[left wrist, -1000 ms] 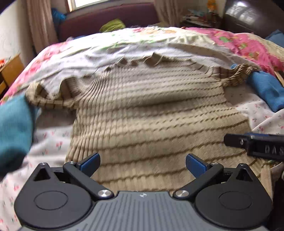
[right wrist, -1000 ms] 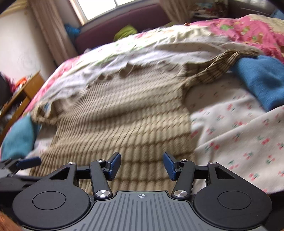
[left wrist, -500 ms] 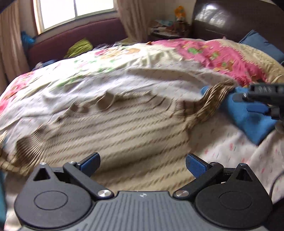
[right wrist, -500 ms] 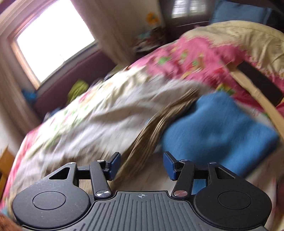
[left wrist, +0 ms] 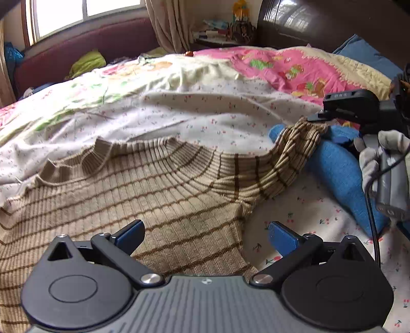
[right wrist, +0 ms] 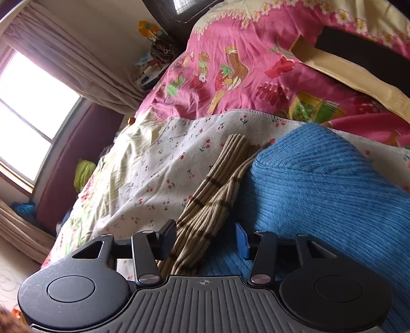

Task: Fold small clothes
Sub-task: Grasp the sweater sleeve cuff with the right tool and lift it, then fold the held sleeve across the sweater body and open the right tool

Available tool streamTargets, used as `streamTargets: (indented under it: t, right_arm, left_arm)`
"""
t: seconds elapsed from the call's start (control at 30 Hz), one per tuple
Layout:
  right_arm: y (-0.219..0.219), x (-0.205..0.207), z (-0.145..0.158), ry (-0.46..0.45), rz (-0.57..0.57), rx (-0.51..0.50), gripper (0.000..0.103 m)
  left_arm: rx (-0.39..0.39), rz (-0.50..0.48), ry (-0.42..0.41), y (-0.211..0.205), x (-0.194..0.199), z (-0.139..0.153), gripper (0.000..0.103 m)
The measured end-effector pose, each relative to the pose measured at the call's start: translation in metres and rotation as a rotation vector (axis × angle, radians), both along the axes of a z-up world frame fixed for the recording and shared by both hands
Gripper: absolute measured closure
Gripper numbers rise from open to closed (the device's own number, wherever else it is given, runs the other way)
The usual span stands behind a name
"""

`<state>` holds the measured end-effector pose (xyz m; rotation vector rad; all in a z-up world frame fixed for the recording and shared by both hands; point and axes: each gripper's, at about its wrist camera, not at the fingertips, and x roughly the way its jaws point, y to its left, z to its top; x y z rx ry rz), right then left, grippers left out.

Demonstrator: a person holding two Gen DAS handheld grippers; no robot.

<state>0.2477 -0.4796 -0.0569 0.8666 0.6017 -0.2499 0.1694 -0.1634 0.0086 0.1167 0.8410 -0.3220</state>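
Observation:
A beige ribbed sweater with brown stripes lies spread on the bed. Its right sleeve runs out to the right and lies over a blue knit garment. My left gripper is open and empty, low over the sweater's right side edge. My right gripper is open, with the sleeve lying between its fingers next to the blue knit. In the left wrist view the right gripper sits at the sleeve's cuff.
The bed is covered by a white cherry-print sheet and a pink cartoon quilt at the far right. A maroon sofa and a window stand behind the bed. A dark headboard is at the right.
Both grippers have swung right. The right gripper has moved out along the sleeve and now straddles it beside the blue knit. The left gripper now looks at the sweater's right shoulder.

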Motion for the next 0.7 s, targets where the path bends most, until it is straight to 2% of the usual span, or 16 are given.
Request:
streamTargets:
  t: [0.07, 0.1, 0.2, 0.37, 0.43, 0.5, 0.6, 0.7]
  right_arm:
    - [-0.003, 0.004, -0.004, 0.005, -0.014, 0.027, 0.082]
    - [-0.006, 0.004, -0.005, 0.004, -0.018, 0.058, 0.089]
    - [-0.013, -0.004, 0.001, -0.042, -0.038, 0.134, 0.095]
    - [-0.008, -0.022, 0.055, -0.168, -0.078, 0.083, 0.096]
    - [0.008, -0.025, 0.080, -0.217, -0.064, 0.005, 0.096]
    - [0.040, -0.021, 0.101, -0.245, 0.000, -0.104, 0.096]
    - [0.104, -0.004, 0.119, -0.272, 0.164, -0.244, 0.096]
    - [0.189, 0.007, 0.119, -0.292, 0.379, -0.387, 0.096]
  left_arm:
    - [0.000, 0.003, 0.017, 0.002, 0.001, -0.006, 0.000]
    - [0.001, 0.005, 0.022, 0.004, 0.001, -0.007, 0.000]
    - [0.007, 0.019, 0.021, 0.012, -0.001, -0.008, 0.000]
    - [0.005, 0.057, -0.016, 0.037, -0.004, 0.000, 0.000]
    - [-0.005, 0.079, -0.028, 0.050, -0.005, 0.004, 0.000]
    - [-0.017, 0.101, -0.040, 0.064, -0.006, 0.008, 0.000]
    - [-0.032, 0.143, -0.050, 0.091, -0.011, 0.012, 0.000]
    - [-0.042, 0.208, -0.054, 0.125, -0.016, 0.013, 0.000]
